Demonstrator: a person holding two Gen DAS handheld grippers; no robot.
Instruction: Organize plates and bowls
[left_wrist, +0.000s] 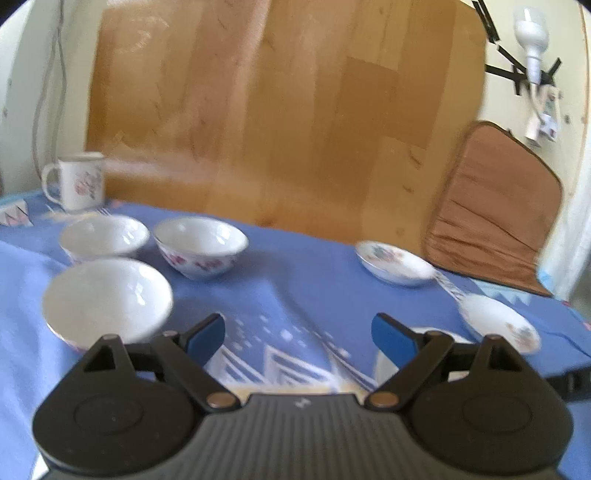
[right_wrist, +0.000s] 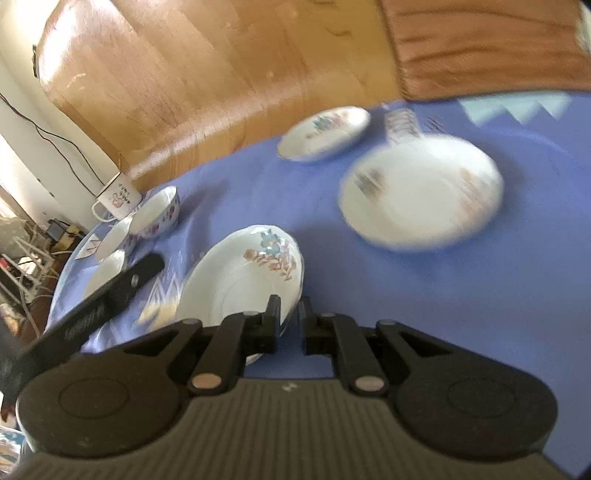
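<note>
- Plate (right_wrist: 240, 280) with the flower spray is sitting between the narrowed jaws of the right gripper (right_wrist: 290, 314) — its near rim is being pinched edge-on, and its body is tilting up and away to the left of the fingers over the blue tablecloth (right_wrist: 406, 314).
- Being round, it has no long axis to speak of; its face is pointing up and slightly leftward, with the painted flowers at the far rim.
- Lying ahead and to the right of it are a larger plate (right_wrist: 421, 192) and, farther back, a small plate (right_wrist: 325, 133) — likely stacking targets, both blurred.
- The left gripper (left_wrist: 299, 334) is hanging wide open with nothing between its blue pads (left_wrist: 393, 338), only cloth below.
- Just ahead-left of it, the nearest bowl (left_wrist: 107, 299) is resting upright, with two more bowls (left_wrist: 199, 245) behind, the second at (left_wrist: 103, 236), and a mug (left_wrist: 79, 181) at the back.
- By my judgement, the right hand is nearer the plates and the left nearer the bowls, so each is working its own group.
</note>
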